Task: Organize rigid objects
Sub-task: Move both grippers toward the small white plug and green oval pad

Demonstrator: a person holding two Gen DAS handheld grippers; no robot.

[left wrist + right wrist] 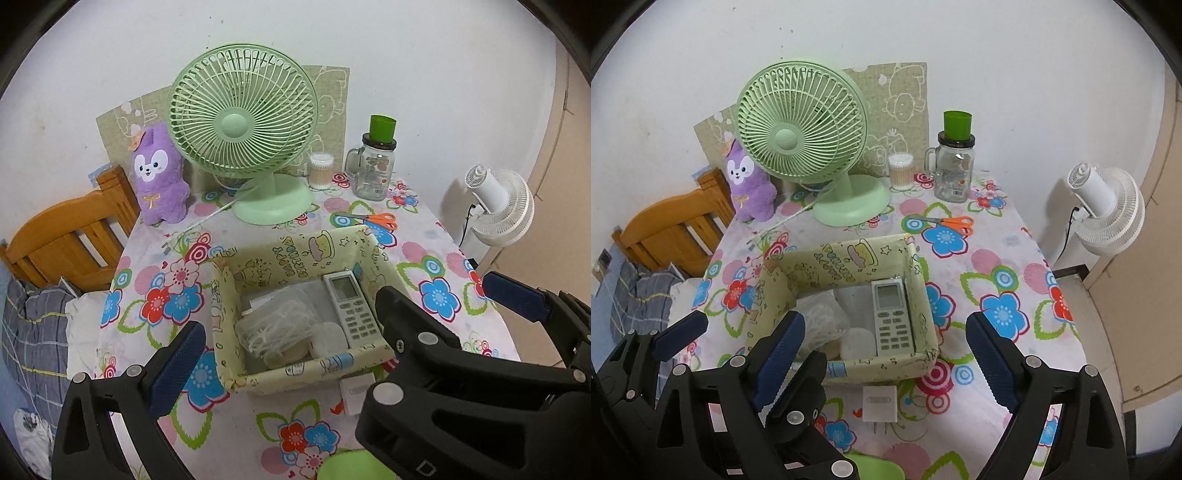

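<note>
Claws first: your left claw [280, 358] hangs released at the bottom of its frame, blue pads spread wide to either side of the box's near wall, holding nothing. Your right claw [886, 354] is likewise spread and empty, low in its view, with the left one crossing in front at lower left. Between the pads you see the yellow cartoon-print box [919, 295] on the floral worktop [997, 258]. Inside it a white remote [892, 317] lies along the right wall, beside a clear bag of white bits [280, 328]. A small white charger [880, 402] lies on the worktop just below the box. Higher in the frame, orange scissors [955, 223], a glass jar [953, 173] and the green fan [801, 140] stand well apart.
</note>
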